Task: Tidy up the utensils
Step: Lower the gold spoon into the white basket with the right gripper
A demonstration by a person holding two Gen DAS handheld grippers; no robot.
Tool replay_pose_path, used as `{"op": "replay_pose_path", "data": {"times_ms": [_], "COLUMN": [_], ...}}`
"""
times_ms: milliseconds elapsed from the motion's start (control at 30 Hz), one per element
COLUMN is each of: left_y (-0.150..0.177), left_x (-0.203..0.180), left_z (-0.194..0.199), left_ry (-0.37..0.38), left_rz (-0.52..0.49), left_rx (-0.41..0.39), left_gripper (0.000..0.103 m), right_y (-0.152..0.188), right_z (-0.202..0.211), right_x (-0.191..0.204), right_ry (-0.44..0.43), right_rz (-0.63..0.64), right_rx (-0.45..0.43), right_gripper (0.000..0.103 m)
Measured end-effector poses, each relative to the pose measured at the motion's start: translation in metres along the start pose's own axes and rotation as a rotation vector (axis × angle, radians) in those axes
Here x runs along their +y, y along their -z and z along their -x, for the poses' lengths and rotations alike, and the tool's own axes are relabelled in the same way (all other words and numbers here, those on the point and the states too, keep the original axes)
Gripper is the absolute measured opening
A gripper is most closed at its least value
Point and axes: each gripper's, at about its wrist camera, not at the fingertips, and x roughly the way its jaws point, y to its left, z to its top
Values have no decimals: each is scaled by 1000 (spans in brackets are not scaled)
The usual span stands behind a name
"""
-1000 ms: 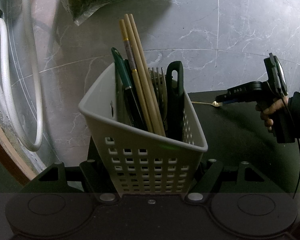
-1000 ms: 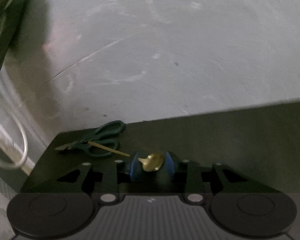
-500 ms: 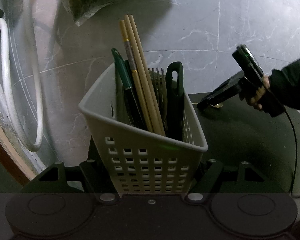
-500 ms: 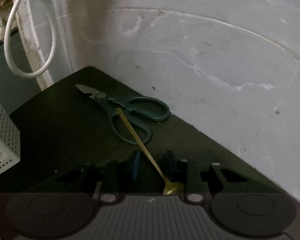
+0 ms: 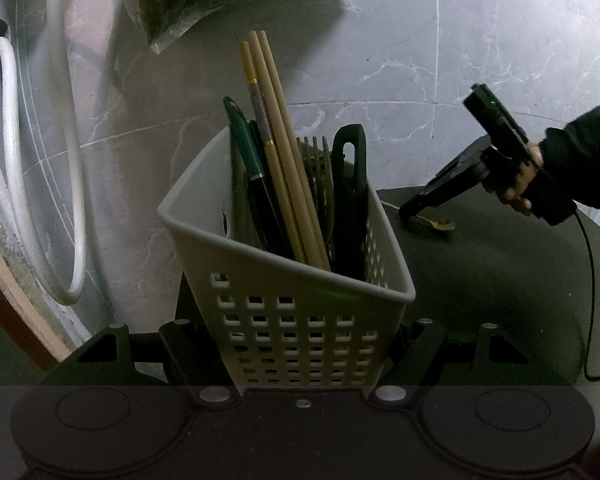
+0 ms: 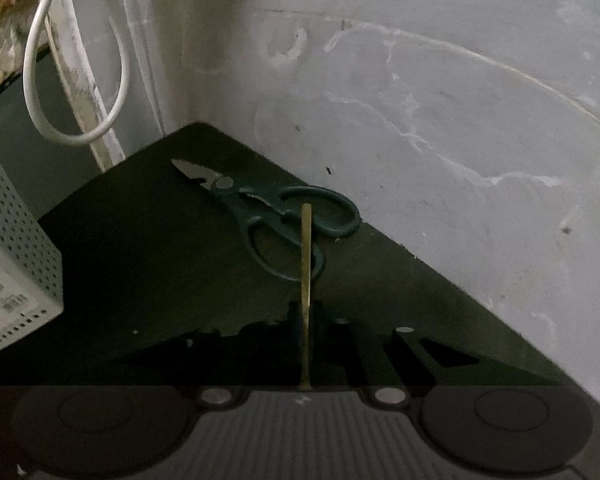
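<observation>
Nearby, green scissors [image 6: 284,220] lie under gold spoon [image 6: 306,280] handle; white hose [image 6: 60,80] behind.

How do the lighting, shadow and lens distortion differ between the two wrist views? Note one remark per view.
Left wrist view: evenly lit, the white basket sharp, tile lines bowed by the fisheye, a bag's shadow on the wall. Right wrist view: dimmer and grainier, the right gripper nearly lost against the dark table, only the gold spoon and green scissors standing out.
</observation>
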Motion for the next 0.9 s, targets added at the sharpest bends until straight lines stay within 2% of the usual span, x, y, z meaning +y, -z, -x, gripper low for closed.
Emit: {"op": "replay_pose_path", "data": {"times_ms": [167,267,367,467,633,733,800,900], "left_y": [2,4,5,5,3,3,3,4], "left_x": [1,1,1,2,2,1,0,0], "left_z": [1,1,1,0,-3,-3,-2,-1], "left_ry": [4,6,9,14,25,33,41,47], "left_rz": [-1,-4,-7,-10,-13,-19,-23,-29], "left_rx": [-7,-13,-19,-25,-30,-28,-27,-27], "left_gripper": [76,76,76,76,76,76,76,76], "right_y": [10,13,14,9,-5,-17,-25,-27], "right_z": [40,80,128,160,178,165,153,135], "right_x": [7,22,45,73,111,129,138,157], "right_ry": [9,-21,-99,-170,-297,-346,-395,-420], "right_rz": [-103,-175,-238,-231,-251,-252,-254,-197], "right_rx": [-134,-279,-455,-578,-755,-787,-780,-744], "right_gripper": [3,3,3,3,3,3,4,4]}}
